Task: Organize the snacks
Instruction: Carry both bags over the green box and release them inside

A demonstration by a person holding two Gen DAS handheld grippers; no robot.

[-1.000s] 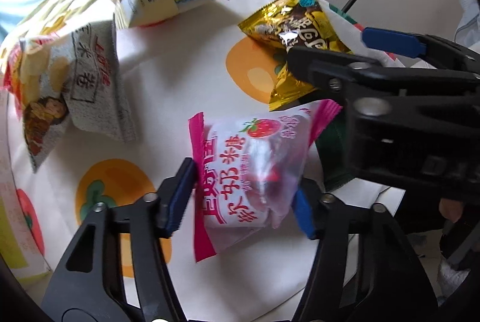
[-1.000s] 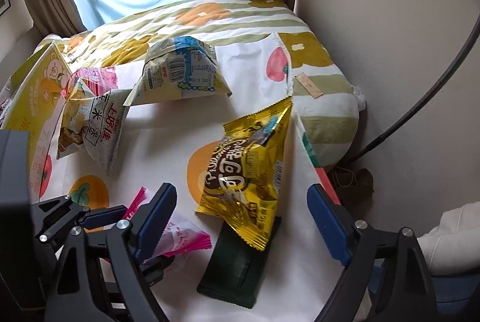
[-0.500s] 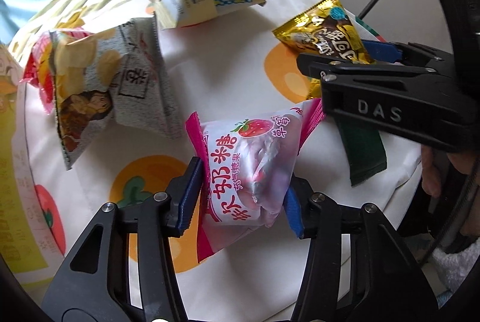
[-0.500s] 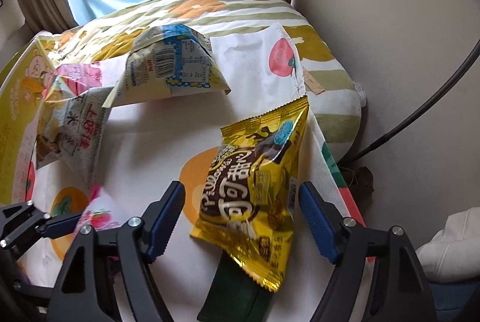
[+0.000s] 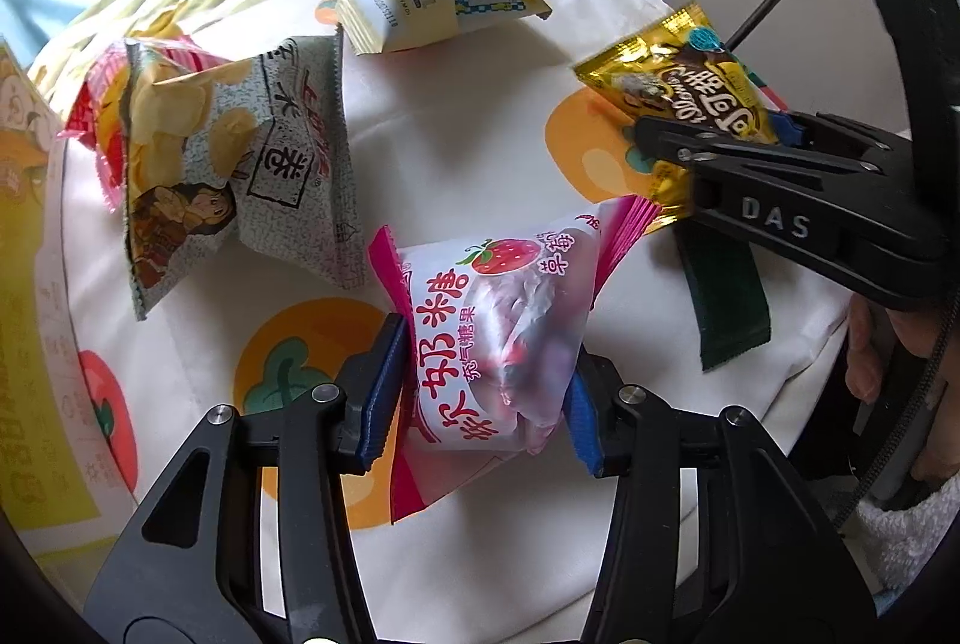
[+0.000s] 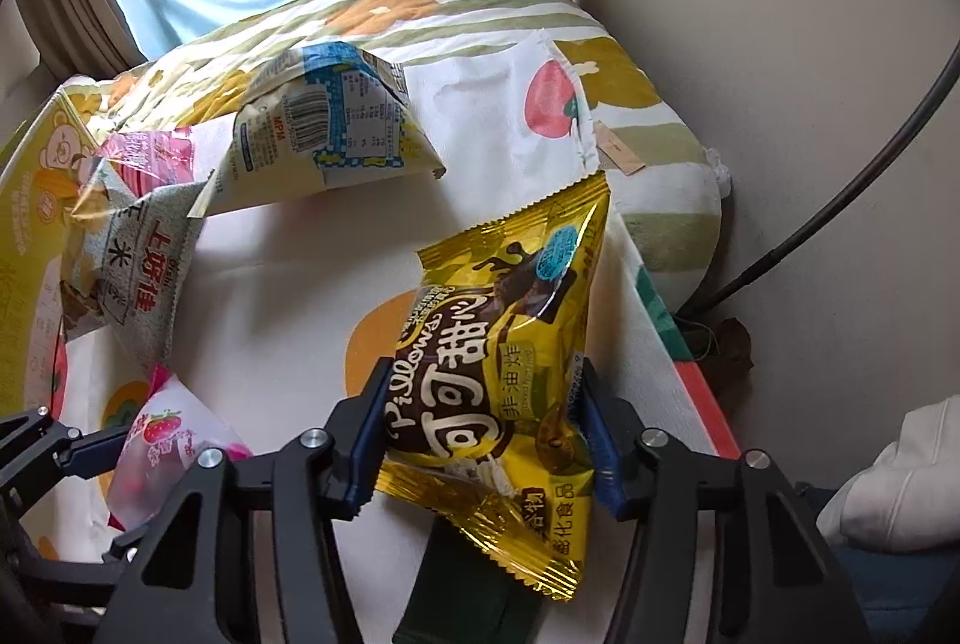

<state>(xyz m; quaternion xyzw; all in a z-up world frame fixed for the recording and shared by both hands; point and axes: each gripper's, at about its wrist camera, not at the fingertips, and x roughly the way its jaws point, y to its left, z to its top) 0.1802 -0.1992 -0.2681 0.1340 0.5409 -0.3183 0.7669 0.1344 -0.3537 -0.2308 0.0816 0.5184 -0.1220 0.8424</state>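
My left gripper (image 5: 483, 404) is shut on a pink-and-white strawberry candy bag (image 5: 498, 320), its blue pads pressing both sides just above the fruit-print cloth (image 5: 456, 134). In the right wrist view that bag (image 6: 162, 440) shows at the lower left. My right gripper (image 6: 483, 440) has a gold chocolate-pillow bag (image 6: 498, 344) between its jaws, which are closing, and the blue pads touch the bag's two edges. The left wrist view shows the gold bag (image 5: 678, 80) at the right, partly behind the right gripper's black fingers (image 5: 750, 158).
A grey rice-cracker bag (image 5: 240, 152) leans over a pink bag at the left. A cream-and-blue bag (image 5: 420, 2) stands at the back. A dark green packet (image 5: 726, 302) lies under the gold bag. A yellow box (image 6: 36, 200) borders the left; wall and cable (image 6: 840, 200) stand right.
The right gripper's jaws came in from wide apart to touch the gold bag's edges. The left gripper tightened on the strawberry bag and shifted slightly.
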